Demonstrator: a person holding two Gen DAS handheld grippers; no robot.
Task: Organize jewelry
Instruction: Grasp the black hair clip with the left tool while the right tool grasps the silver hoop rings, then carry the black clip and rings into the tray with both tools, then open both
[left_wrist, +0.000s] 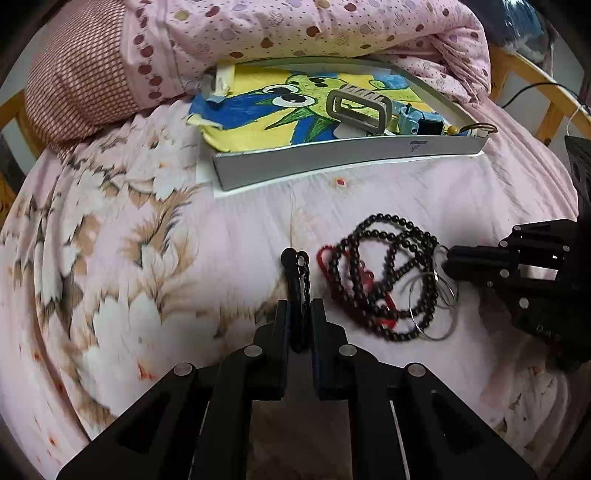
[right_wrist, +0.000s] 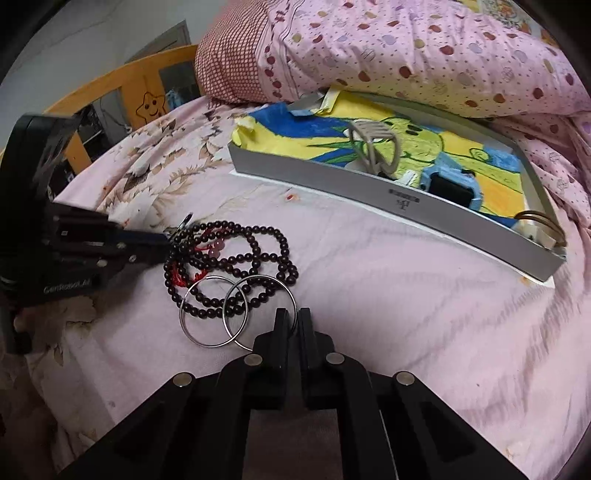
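Reading "GenRobot.AI" on left gripper (right_wrist: 162, 245) beside bead necklace (right_wrist: 258, 258)

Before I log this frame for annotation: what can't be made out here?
- Black clip item in left tool: its lower end hidden between the fingers, left wrist view.
- Tray contents: partly hidden behind its front wall, right wrist view.
- Right tool: ring contact hidden by the fingers.

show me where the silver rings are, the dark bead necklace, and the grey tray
silver rings (right_wrist: 213, 312): right wrist view, left ring's rim.
dark bead necklace (right_wrist: 258, 236): right wrist view, upper bead strand.
grey tray (right_wrist: 369, 190): right wrist view, near outer wall.
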